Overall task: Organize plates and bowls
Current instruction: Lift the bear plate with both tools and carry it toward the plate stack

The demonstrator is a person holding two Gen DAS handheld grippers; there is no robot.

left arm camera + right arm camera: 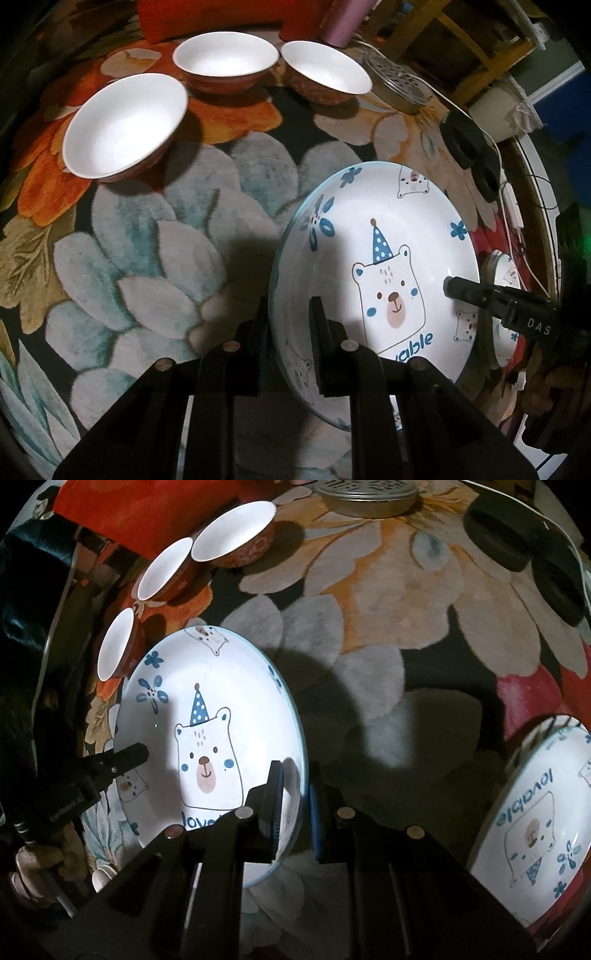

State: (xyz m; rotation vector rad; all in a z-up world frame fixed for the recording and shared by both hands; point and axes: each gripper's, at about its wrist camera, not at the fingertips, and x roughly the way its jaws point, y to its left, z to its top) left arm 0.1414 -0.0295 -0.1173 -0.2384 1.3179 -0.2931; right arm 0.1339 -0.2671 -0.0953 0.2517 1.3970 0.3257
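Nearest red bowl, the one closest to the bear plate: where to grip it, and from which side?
Grip the red bowl by its thin rim, one finger inside the white interior, one on the red outer wall. It sits upright and open. Probably come from above on the near edge, which faces bare rug, clear of the other bowls.

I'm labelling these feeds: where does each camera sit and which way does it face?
Left wrist: on the left hand-held gripper, looking down along its fingers at the bear plate rim it pinches; three bowls beyond.
Right wrist: on the right hand-held gripper, pinching the opposite rim; a hand shows.
Shared: plate, bowls, each other's gripper.
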